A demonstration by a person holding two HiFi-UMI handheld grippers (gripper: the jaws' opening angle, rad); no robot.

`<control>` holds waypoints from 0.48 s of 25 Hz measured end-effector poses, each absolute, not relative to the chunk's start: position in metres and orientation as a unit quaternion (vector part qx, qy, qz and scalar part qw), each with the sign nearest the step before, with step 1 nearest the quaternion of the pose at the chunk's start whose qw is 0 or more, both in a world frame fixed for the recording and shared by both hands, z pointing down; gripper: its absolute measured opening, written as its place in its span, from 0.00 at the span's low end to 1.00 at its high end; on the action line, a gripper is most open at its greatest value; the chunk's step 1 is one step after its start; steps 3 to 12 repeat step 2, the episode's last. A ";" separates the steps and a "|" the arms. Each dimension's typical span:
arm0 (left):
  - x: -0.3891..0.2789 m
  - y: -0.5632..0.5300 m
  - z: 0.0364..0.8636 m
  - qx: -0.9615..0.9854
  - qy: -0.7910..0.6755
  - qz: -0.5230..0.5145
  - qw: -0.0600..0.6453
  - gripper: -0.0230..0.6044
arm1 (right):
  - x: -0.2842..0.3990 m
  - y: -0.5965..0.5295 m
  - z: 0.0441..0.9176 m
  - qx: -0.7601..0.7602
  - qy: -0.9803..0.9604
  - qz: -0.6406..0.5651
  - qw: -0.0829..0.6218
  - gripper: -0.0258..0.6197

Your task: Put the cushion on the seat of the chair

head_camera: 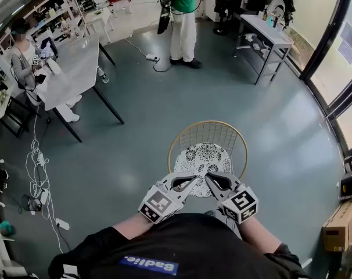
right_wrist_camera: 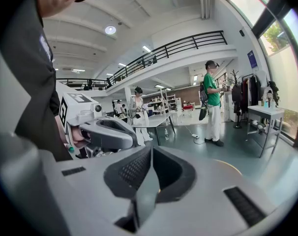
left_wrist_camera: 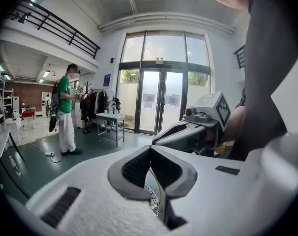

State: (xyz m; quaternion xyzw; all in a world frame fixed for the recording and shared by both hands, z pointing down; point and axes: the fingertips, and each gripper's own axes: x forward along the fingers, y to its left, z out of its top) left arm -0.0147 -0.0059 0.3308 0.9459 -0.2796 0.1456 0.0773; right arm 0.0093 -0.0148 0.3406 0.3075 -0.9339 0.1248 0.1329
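Note:
A round cushion [head_camera: 202,157] with a black-and-white flower print lies on the seat of a gold wire chair [head_camera: 182,135] just in front of me. Both grippers hover side by side over the cushion's near edge, tips almost meeting. My left gripper [head_camera: 194,181] is shut with nothing between its fingers; in the left gripper view its jaws [left_wrist_camera: 150,150] meet, and a sliver of the cushion [left_wrist_camera: 153,204] shows below them. My right gripper [head_camera: 208,176] is shut and empty too, jaws closed [right_wrist_camera: 151,150] in the right gripper view.
A person in a green shirt [head_camera: 183,16] stands at the back. A white table [head_camera: 77,68] with a seated person [head_camera: 25,60] is at the left, and cables [head_camera: 39,179] trail on the floor. A metal shelf table [head_camera: 269,36] and cardboard boxes [head_camera: 341,225] are at the right.

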 end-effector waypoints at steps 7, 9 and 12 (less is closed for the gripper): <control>-0.014 -0.005 0.334 0.946 -0.277 0.146 0.078 0.06 | 0.009 -0.016 0.341 0.308 -0.934 0.126 0.132 0.10; -0.014 -0.005 0.334 0.946 -0.277 0.146 0.078 0.06 | 0.009 -0.016 0.341 0.308 -0.934 0.126 0.132 0.10; -0.014 -0.005 0.334 0.946 -0.277 0.146 0.078 0.06 | 0.009 -0.016 0.341 0.308 -0.934 0.126 0.132 0.10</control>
